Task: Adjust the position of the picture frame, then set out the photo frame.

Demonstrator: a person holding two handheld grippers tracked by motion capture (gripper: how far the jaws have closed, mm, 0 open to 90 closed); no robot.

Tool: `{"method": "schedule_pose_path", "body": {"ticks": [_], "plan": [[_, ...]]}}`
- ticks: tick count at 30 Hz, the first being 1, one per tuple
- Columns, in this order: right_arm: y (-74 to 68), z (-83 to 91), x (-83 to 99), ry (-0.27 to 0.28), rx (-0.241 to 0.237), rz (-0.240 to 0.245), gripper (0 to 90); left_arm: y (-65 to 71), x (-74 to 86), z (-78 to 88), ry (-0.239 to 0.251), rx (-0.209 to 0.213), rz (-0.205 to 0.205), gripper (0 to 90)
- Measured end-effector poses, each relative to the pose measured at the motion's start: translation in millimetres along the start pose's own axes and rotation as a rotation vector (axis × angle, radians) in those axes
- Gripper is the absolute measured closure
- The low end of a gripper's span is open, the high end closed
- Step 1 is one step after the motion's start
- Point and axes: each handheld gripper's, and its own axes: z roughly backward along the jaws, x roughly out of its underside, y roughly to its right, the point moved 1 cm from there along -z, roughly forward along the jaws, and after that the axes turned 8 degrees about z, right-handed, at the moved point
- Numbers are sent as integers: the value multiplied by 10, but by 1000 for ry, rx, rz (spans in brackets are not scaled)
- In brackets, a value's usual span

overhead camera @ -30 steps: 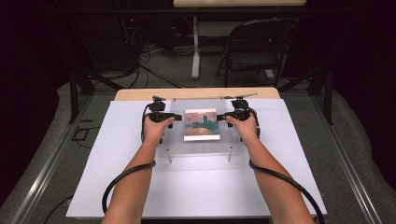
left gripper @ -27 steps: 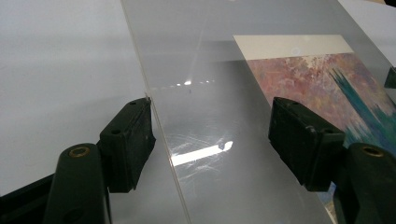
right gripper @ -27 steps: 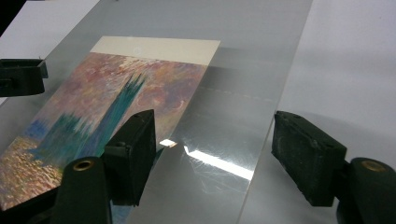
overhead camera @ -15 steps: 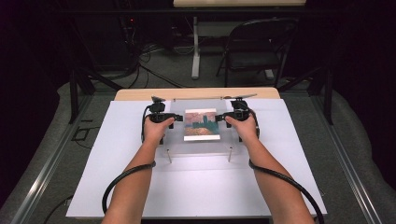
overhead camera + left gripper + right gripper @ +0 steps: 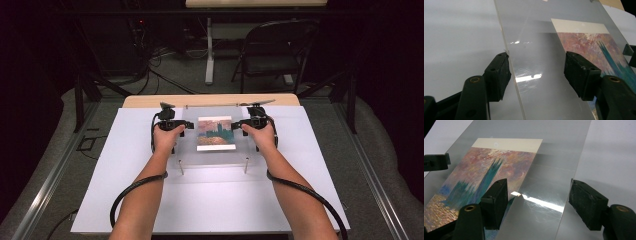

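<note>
Over the last second nothing shifted: at frame centre, left gripper (image 5: 185, 125) and right gripper (image 5: 236, 124) stayed with jaws apart, straddling opposite edges of the clear panel (image 5: 189, 150) over the print (image 5: 215, 133), so a clamp-and-lift seemed pending.

Table (image 5: 125, 200) covered by a white sheet (image 5: 310, 165), with a bare wooden strip (image 5: 145, 101) along the far edge. At the far middle, a clear acrylic plate (image 5: 212, 157) raised on short metal posts (image 5: 180, 167), standing on the sheet. Under the plate, a painted print (image 5: 215, 133), whether touching the sheet not discernible.
</note>
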Motion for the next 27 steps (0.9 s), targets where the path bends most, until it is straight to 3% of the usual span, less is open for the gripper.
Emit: {"method": "schedule_pose_path", "body": {"ticks": [8,16,27], "plan": [[12,32,-15,-10,-7,4,338,-2,2,34,19,8,13,417],[-16,117,-25,11,-5,15,366,42,-14,105,25,12,1,438],[-126,277,-60,38,22,75,370,120,-31,269,45,14,-17,486]]}}
